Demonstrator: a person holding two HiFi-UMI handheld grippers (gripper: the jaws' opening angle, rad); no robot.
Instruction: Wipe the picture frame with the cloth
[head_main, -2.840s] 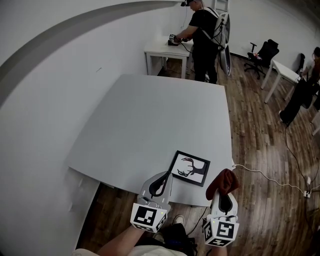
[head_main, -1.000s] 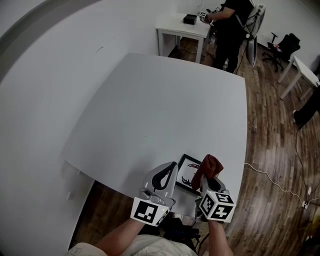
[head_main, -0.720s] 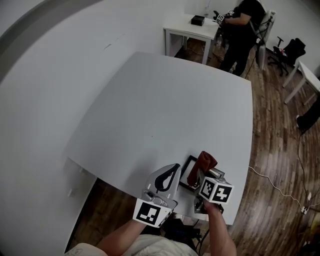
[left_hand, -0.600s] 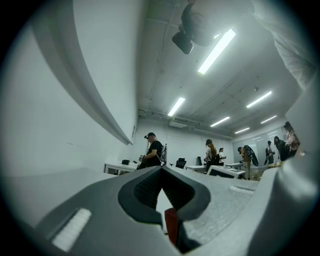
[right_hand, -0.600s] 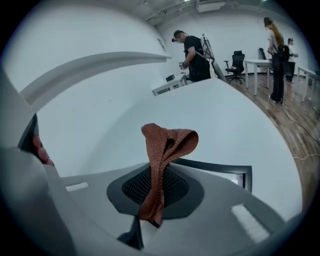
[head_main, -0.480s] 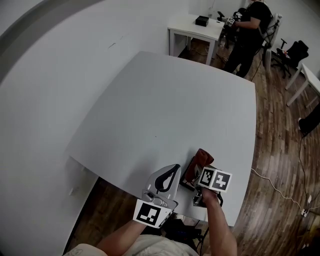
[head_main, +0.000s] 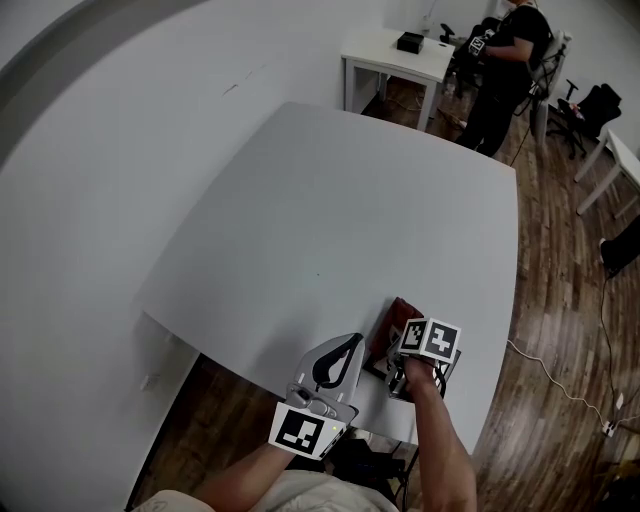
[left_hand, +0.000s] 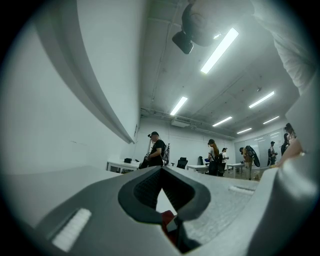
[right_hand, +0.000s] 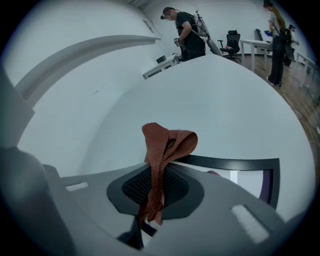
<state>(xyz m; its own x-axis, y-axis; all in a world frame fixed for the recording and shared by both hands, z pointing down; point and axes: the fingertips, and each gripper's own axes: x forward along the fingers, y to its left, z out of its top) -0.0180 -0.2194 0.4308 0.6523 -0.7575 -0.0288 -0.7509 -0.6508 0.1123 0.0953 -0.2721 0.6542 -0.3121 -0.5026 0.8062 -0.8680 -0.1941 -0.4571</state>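
Observation:
The black picture frame (right_hand: 235, 163) with a white mat lies flat at the table's near right corner. In the head view only a dark edge of the picture frame (head_main: 375, 358) shows beside the grippers. My right gripper (right_hand: 156, 171) is shut on a rust-red cloth (right_hand: 163, 144), whose folded top sticks up over the frame's near border. In the head view the right gripper (head_main: 402, 338) tilts down over the frame, with the cloth (head_main: 399, 311) bunched at its tip. Just to the left, my left gripper (head_main: 350, 342) is shut on nothing and points across the table. The left gripper (left_hand: 159, 174) looks out at the room.
The white table (head_main: 320, 210) stretches away from me, its front edge just below the grippers. A wall runs along the left. A second white table (head_main: 390, 50) with a person (head_main: 505, 60) beside it stands at the back. Wooden floor and a cable (head_main: 560, 372) lie to the right.
My right gripper has carried the cloth leftward from beside the frame to over it and lowered it, hiding most of the frame. The left gripper has kept its place.

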